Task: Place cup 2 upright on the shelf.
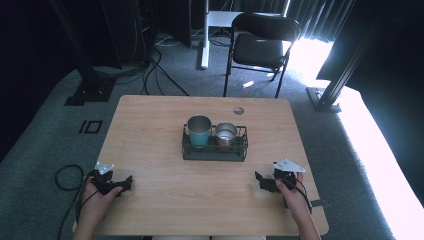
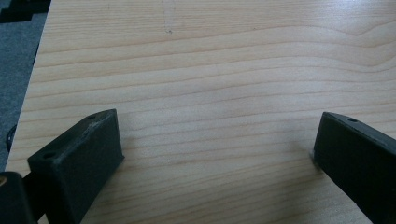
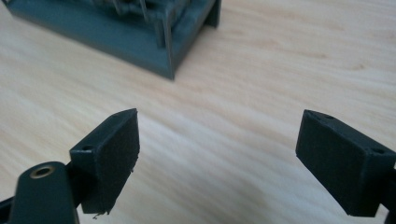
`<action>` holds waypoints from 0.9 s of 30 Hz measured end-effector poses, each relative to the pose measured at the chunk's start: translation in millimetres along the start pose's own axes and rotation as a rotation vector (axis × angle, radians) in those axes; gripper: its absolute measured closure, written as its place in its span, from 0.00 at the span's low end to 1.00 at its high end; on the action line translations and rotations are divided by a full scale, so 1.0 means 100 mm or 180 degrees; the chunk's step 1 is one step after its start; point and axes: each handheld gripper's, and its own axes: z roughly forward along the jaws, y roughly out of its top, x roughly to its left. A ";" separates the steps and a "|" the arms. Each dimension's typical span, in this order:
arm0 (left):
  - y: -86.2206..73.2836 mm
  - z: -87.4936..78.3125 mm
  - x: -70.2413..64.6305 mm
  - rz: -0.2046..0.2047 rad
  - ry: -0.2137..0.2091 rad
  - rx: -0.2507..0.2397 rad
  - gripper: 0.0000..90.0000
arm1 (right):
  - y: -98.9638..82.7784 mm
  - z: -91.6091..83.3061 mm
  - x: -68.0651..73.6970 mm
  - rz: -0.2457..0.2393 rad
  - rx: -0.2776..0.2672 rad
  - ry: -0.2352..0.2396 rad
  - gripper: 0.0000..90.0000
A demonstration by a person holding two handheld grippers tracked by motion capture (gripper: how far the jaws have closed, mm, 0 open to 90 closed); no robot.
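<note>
spanning the high view, the desk (image 1: 150, 150) is seen carrying a dark wire basket (image 1: 214, 152) at its centre with a teal cup (image 1: 199, 131) and a metal cup (image 1: 226, 134). the left gripper (image 1: 125, 182) and right gripper (image 1: 260, 180), held low near the front edge, are spread wide, empty.

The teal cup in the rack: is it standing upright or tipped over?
Upright. The teal cup stands in the wire rack with its open mouth facing up, beside the smaller metal cup.
</note>
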 end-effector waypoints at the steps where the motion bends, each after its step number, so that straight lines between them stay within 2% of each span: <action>1: 0.00 0.00 0.00 0.0000 0.0000 0.0002 0.02 | -0.02 -0.01 -0.01 0.0007 0.0013 -0.0012 0.15; 4: 0.00 0.00 0.00 0.0000 0.0001 0.0002 0.02 | -0.10 -0.04 -0.04 0.0036 0.0055 -0.0046 0.15; 8: 0.00 0.00 0.00 0.0000 0.0001 0.0000 0.02 | -0.18 -0.08 -0.08 -0.0007 0.0128 -0.0069 0.15; 14: 0.00 0.00 0.00 0.0000 0.0000 0.0001 0.02 | -0.25 -0.16 -0.13 -0.0019 0.0145 -0.0082 0.15; 23: 0.00 0.00 0.00 0.0000 0.0000 0.0000 0.02 | -0.38 -0.23 -0.22 -0.0107 0.0361 -0.0082 0.14; 27: 0.00 0.00 0.00 0.0000 0.0000 0.0001 0.02 | -0.43 -0.28 -0.27 0.0035 0.0410 -0.0125 0.14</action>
